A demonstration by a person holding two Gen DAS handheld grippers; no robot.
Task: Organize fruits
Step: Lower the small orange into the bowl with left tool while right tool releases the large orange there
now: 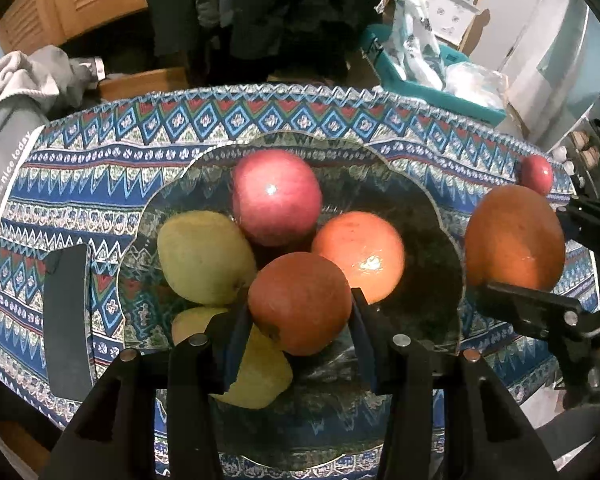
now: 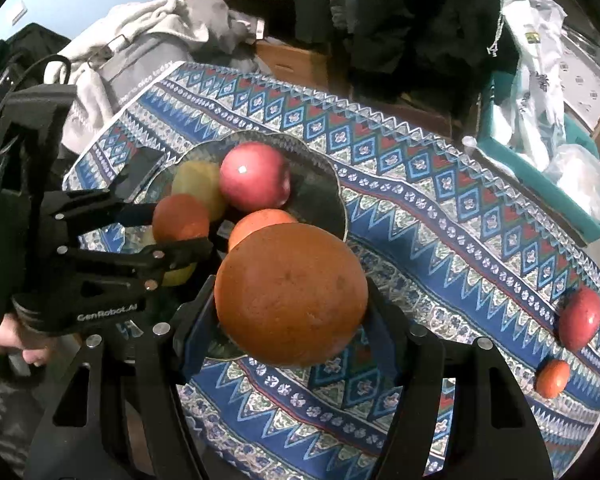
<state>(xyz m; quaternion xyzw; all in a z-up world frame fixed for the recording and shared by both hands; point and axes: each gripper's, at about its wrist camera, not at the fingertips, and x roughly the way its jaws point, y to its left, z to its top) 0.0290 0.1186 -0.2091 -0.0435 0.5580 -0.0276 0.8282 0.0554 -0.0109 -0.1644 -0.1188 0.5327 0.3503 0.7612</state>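
A glass bowl [image 1: 440, 208] on the patterned tablecloth holds a red apple [image 1: 276, 196], an orange [image 1: 360, 252] and two yellow-green fruits [image 1: 204, 258]. My left gripper [image 1: 298, 312] is shut on a brown-orange fruit [image 1: 300, 302] over the bowl; it also shows in the right wrist view [image 2: 180, 218]. My right gripper [image 2: 290, 304] is shut on a large orange fruit [image 2: 290, 294], held beside the bowl's right rim; it also shows in the left wrist view [image 1: 514, 238]. A red apple [image 2: 580, 318] and a small orange fruit [image 2: 553, 378] lie on the cloth at the right.
A dark flat object [image 1: 68, 320] lies on the cloth left of the bowl. A grey garment [image 2: 140, 48] is heaped at the table's left. A teal bin [image 2: 540, 168] with bags stands beyond the far right edge. Dark clothes hang behind.
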